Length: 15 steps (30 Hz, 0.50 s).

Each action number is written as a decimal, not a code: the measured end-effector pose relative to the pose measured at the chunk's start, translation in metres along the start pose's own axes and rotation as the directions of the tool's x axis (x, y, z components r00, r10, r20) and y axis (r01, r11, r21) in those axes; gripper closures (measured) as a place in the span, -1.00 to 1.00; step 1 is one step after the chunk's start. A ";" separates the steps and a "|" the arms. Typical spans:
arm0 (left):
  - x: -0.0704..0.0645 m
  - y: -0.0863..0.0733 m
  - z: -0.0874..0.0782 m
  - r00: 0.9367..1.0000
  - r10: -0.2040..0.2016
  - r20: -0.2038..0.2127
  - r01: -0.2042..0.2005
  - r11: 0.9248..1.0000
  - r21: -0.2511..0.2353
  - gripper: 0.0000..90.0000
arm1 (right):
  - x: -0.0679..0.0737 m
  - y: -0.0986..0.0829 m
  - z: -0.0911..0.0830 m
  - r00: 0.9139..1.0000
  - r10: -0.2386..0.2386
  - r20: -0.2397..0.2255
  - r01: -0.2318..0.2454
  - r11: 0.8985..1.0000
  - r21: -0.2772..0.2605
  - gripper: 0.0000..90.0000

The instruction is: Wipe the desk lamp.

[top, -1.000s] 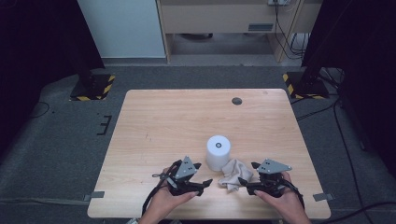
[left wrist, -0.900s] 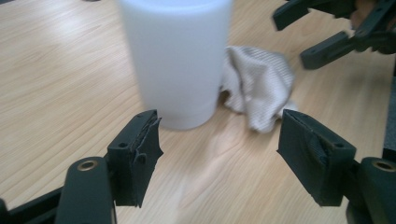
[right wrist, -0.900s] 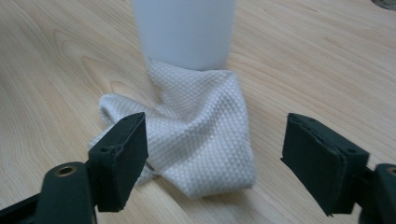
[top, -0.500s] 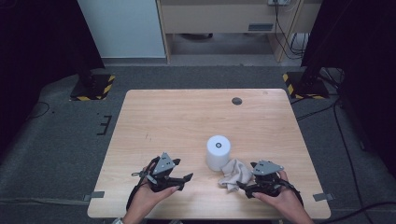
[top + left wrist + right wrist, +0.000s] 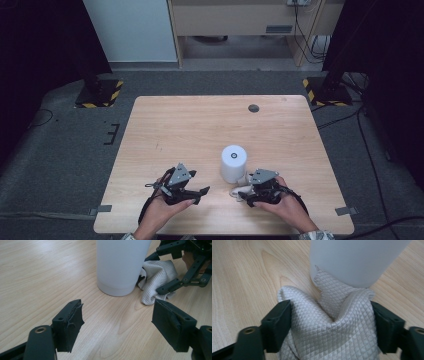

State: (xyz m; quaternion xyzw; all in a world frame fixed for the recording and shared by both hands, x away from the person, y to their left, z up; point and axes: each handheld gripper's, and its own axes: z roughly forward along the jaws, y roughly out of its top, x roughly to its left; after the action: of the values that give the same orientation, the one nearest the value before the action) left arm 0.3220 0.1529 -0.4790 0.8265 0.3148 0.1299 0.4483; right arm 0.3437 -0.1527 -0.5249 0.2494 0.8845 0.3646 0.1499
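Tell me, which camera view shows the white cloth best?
The right gripper view: the cloth lies large between the right gripper's jaws, weave visible. The left gripper view shows part beside the white cylinder; the high view, little.

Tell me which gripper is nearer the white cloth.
Right. The right gripper has its jaws around the white cloth beside the white cylinder; the left gripper is open, apart from it.

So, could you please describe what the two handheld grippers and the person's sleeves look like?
Both the left gripper and the right gripper are black linkage frames with two flat, black-padded jaws, brass-coloured pivot bushings and a grey three-cornered plate on top. A black cable trails from each. A camouflage-patterned sleeve edge shows at the right wrist.
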 end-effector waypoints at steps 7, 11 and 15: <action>-0.004 0.004 0.006 1.000 0.025 0.016 -0.024 1.000 -0.018 -0.50 | 0.001 -0.002 -0.002 0.998 0.022 -0.056 -0.022 1.000 0.004 0.07; -0.006 0.011 0.015 1.000 0.016 0.023 -0.015 0.999 -0.046 -0.57 | -0.002 -0.003 -0.003 0.996 0.048 -0.079 -0.047 0.999 0.009 0.33; -0.008 0.020 0.025 0.999 0.027 0.029 -0.025 0.998 -0.054 -0.64 | -0.002 -0.003 -0.006 0.995 0.058 -0.077 -0.057 0.998 0.016 0.51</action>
State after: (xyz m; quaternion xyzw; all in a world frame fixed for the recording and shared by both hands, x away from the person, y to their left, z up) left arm 0.3361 0.1232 -0.4758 0.8200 0.2936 0.1318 0.4733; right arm 0.3421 -0.1592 -0.5232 0.2612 0.8846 0.3722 0.1032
